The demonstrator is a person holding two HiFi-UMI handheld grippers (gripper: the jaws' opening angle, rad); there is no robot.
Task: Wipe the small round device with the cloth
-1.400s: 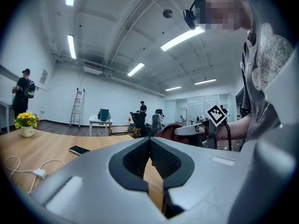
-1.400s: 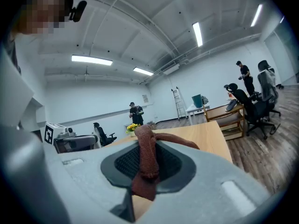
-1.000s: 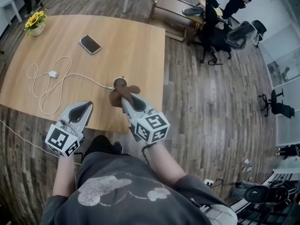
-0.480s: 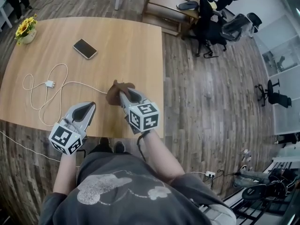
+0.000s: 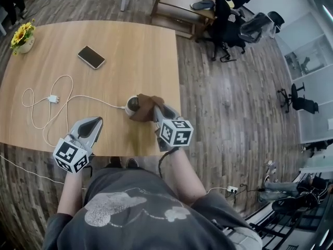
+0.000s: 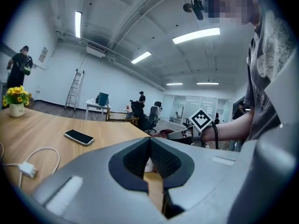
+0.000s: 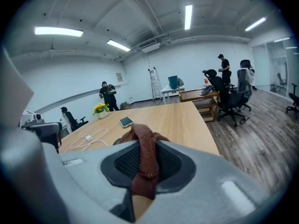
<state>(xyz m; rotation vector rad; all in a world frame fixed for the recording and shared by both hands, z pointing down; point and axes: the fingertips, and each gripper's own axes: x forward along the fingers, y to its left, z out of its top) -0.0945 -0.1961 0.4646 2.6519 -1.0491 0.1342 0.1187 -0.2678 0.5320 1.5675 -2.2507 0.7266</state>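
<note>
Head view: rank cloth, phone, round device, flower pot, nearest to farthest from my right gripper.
1. Cloth, held in the right gripper.
2. Round device, beside the cloth.
3. Phone, mid-table left.
4. Flower pot, far left corner.

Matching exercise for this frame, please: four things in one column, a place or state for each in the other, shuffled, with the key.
Things
1. cloth
2. phone
3. flowers
4. left gripper

Place or state
A. at the far left corner of the table
B. shut on nothing, near the table's front edge
C. clamped in the right gripper, partly over the small round device
D. lying flat beyond the white cable

Pairs: 1-C, 2-D, 3-A, 4-B
</note>
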